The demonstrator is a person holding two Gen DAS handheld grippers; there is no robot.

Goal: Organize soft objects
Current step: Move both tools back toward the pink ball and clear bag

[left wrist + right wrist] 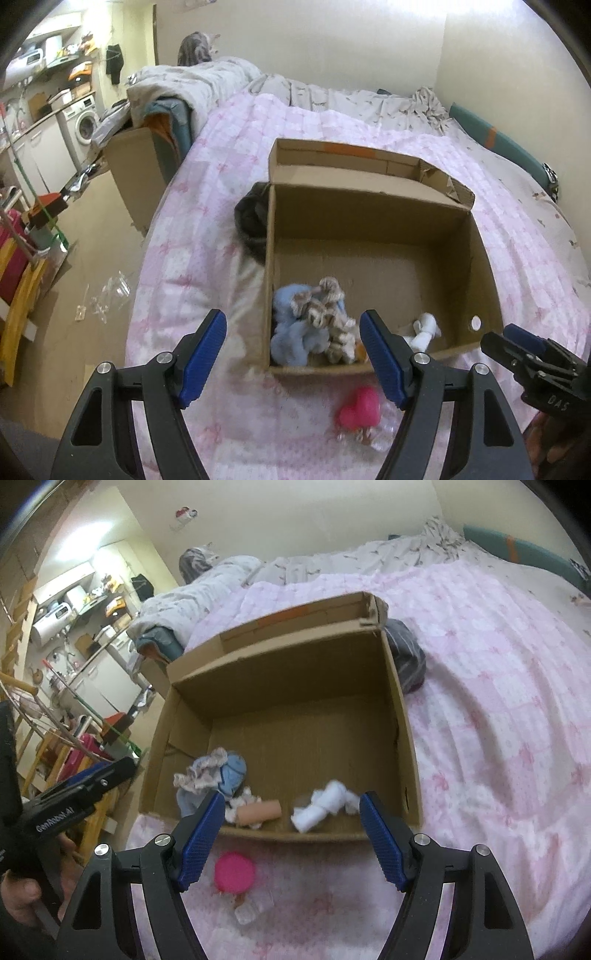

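Observation:
An open cardboard box (480, 266) (402, 716) sits on the pink bed cover. Inside near its front wall lie a blue and beige soft bundle (310, 321) (218, 771), a rolled white sock (424, 328) (325, 805) and a peach roll (258, 810). A pink soft item (358, 408) (235, 871) with a clear plastic piece lies on the cover in front of the box. My left gripper (295, 354) is open and empty above the box's front left corner. My right gripper (291, 834) is open and empty above the front wall; it also shows in the left wrist view (513, 339).
A dark grey bundle of cloth (253, 218) (406, 653) lies against the box's outer side. Crumpled bedding (207, 81) is piled at the bed's far end. The floor at left holds a cardboard sheet (136, 173) and kitchen clutter.

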